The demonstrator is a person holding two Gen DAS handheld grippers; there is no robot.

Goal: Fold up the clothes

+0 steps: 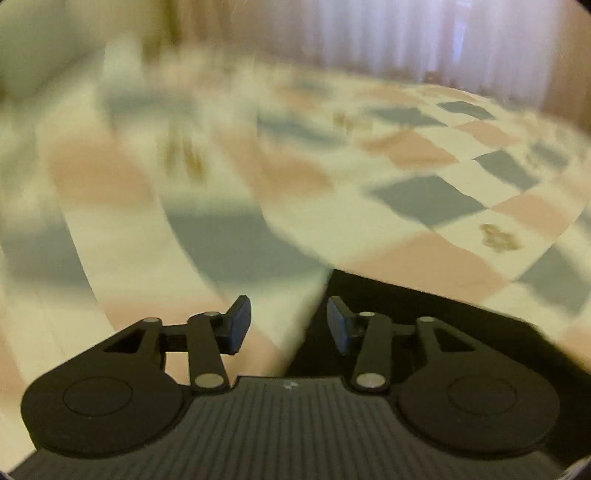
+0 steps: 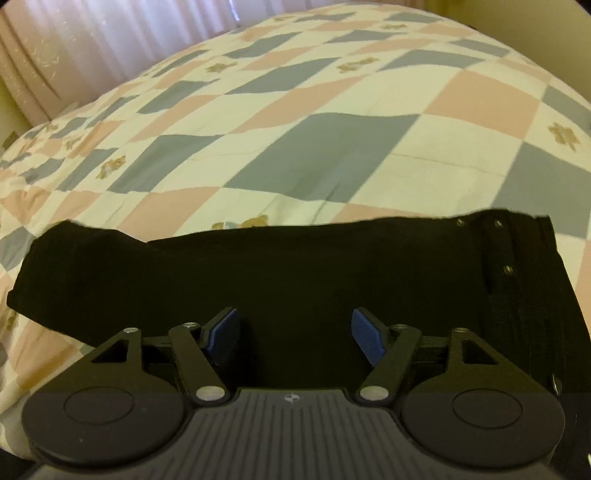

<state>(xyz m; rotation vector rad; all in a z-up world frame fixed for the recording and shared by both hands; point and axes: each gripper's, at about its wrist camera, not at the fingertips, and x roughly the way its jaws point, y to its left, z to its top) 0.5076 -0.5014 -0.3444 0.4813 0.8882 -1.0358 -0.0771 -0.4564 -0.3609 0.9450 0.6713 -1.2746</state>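
A black pair of trousers [image 2: 280, 273] lies flat on the bed, stretched left to right, with small metal rivets near its right end. My right gripper [image 2: 295, 334] hovers over its near part, open, with nothing between the blue pads. In the left wrist view the picture is smeared by motion. There a corner of the black trousers [image 1: 413, 314] shows at the lower right. My left gripper [image 1: 288, 325] is open over the edge of that corner, its left pad over the bedspread, and it holds nothing.
A checked bedspread [image 2: 332, 110] in pink, grey-blue and cream, with small bear prints, covers the bed. Pale curtains [image 2: 122, 26] hang beyond the far side. The bed's edge curves away at the left [image 2: 22, 147].
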